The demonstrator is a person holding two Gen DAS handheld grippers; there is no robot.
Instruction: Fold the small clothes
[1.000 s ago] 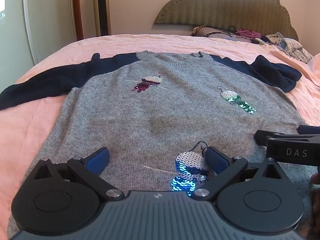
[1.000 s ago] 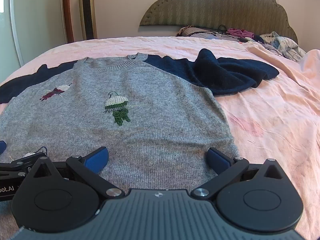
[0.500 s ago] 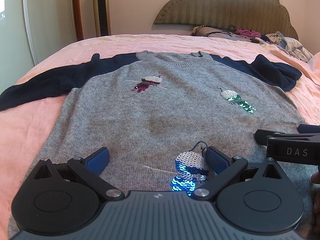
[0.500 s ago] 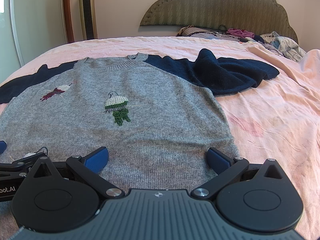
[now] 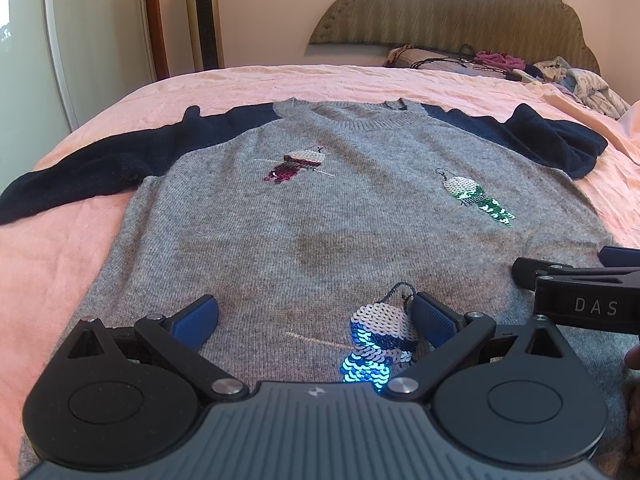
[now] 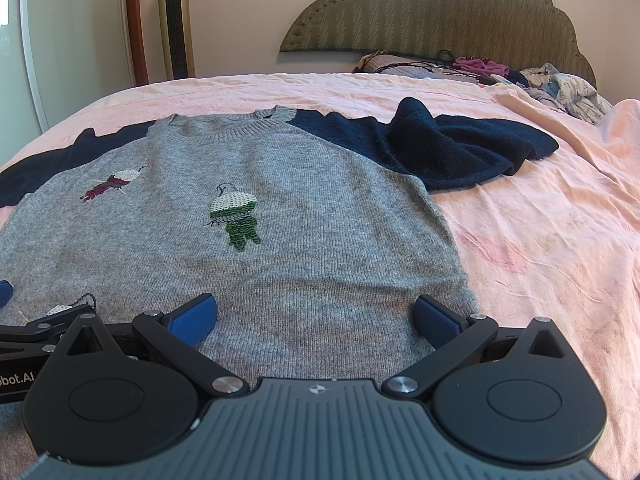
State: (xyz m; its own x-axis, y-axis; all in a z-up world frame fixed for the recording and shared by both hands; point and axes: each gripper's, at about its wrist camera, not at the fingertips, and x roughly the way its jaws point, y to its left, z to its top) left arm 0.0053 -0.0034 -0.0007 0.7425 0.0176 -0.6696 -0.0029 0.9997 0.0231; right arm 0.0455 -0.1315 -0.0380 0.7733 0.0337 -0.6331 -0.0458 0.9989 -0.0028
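While you hold both tools low over the near hem, the grey sweater (image 5: 320,216) lies flat and face up on the pink bedsheet (image 5: 72,264), its long axis running straight away from you: hem nearest, ribbed neckline (image 5: 352,120) pointing toward the headboard (image 6: 436,12).

Going left to right, the navy left sleeve (image 5: 84,172) stretches out sideways across the sheet, roughly at a right angle to the body. Your left gripper (image 5: 316,320) hangs over the hem with its jaws spread wide and nothing between them; its right blue pad (image 5: 430,316) sits just beside the blue sequin patch (image 5: 380,344). Farther up the chest you see a red sequin patch (image 5: 298,164) and, right of it, a green sequin patch (image 6: 236,216). Your right gripper (image 6: 316,316) is likewise spread wide and empty above the sweater's right hem corner, its right-hand pad near the side edge of the knit. Beyond it the navy right sleeve (image 6: 460,152) is bunched and folded over on itself rather than laid straight. A pile of clothes (image 6: 560,88) rests at the far right by the headboard.
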